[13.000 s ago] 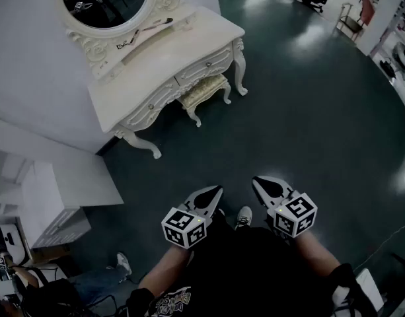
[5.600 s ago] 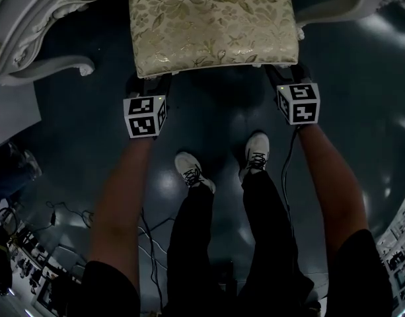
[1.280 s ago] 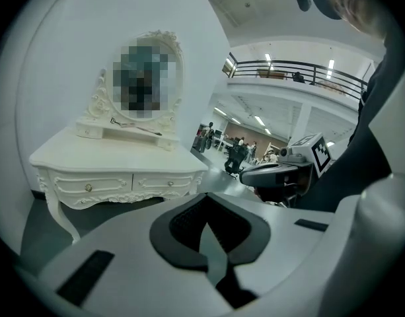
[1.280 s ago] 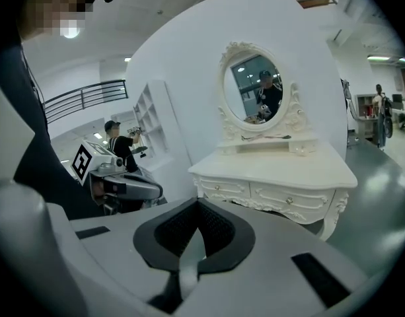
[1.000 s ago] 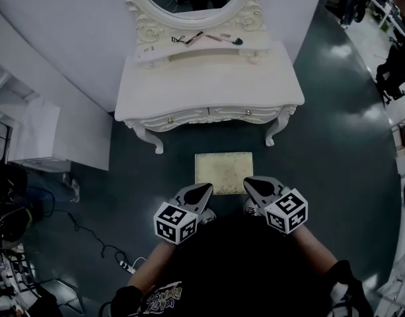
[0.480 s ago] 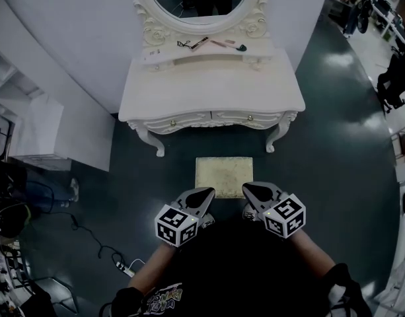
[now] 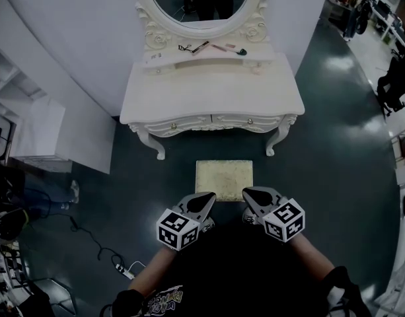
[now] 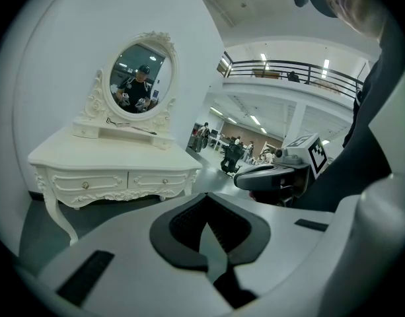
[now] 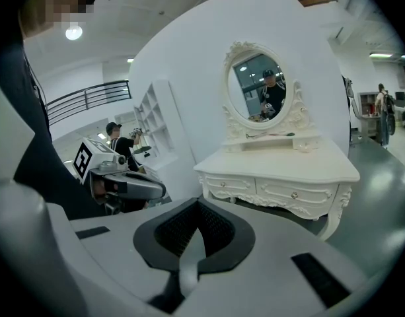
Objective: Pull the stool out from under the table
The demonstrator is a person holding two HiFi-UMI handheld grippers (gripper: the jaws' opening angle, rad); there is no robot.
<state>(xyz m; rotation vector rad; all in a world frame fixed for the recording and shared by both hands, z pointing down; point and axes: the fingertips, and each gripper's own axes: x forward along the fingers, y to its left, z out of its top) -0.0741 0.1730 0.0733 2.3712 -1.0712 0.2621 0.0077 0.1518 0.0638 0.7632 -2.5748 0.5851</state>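
The stool stands on the floor in front of the bench. Its whole padded seat shows clear of the bench's front edge, with a strip of bare floor between them. It sits square to the bench and centred between the curved front legs.

The left tool and the right tool hover on the side of the stool away from the bench, just off the seat's near edge and touching nothing. In each gripper view the jaws are pressed together with nothing between them.

As I judge it, the pull is as good as done, so the step in hand is to leave the stool where it stands. Doing that well means keeping both tools up and off the seat so that neither tip nudges it back toward the bench or skews it.

If more clearance is wanted:
- Open both tools and take the seat's near edge at its two corners, evenly.
- Draw straight away from the bench with both hands together. An uneven pull would probably swing the stool toward one bench leg.
- Keep the stool low and sliding rather than tilted, since the glossy floor looks likely to let it run easily.
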